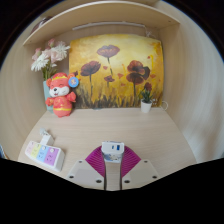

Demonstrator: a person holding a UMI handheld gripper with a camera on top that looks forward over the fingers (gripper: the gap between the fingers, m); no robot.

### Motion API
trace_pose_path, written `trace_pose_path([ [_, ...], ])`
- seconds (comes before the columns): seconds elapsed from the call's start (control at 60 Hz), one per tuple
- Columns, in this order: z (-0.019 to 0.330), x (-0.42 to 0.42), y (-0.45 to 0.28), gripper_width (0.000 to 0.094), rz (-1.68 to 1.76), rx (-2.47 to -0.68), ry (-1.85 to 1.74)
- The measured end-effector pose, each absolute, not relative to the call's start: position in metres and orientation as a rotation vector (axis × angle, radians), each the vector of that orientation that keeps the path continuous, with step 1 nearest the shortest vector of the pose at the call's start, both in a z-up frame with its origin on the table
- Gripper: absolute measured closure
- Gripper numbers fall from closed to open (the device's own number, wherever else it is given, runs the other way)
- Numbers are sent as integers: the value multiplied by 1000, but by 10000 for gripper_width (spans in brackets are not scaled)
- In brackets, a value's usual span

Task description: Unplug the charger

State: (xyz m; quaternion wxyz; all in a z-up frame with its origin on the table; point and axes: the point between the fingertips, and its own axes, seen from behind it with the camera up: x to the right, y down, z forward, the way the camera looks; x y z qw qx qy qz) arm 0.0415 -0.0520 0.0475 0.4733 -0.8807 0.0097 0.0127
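At the lower left of the frame a power strip (44, 153) is lying on the tabletop (90, 130). At bottom centre the claw (112, 160) is closing both pink pads on a white charger (112, 150), gripping it.

A flower painting (117, 70) backs the alcove; toy bear (61, 95) (white flowers (48, 56) above) left; potted plant (146, 99) right.
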Motion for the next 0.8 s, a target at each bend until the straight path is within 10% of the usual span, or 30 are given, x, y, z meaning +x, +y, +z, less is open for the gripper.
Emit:
trace_pose_path([
  [0.383,6,36,-51,516,-45,-2237,-55],
  [0.467,24,36,-49,359,-83,-2221,-88],
  [0.8,184,9,-95,256,-6,-2020,-49],
])
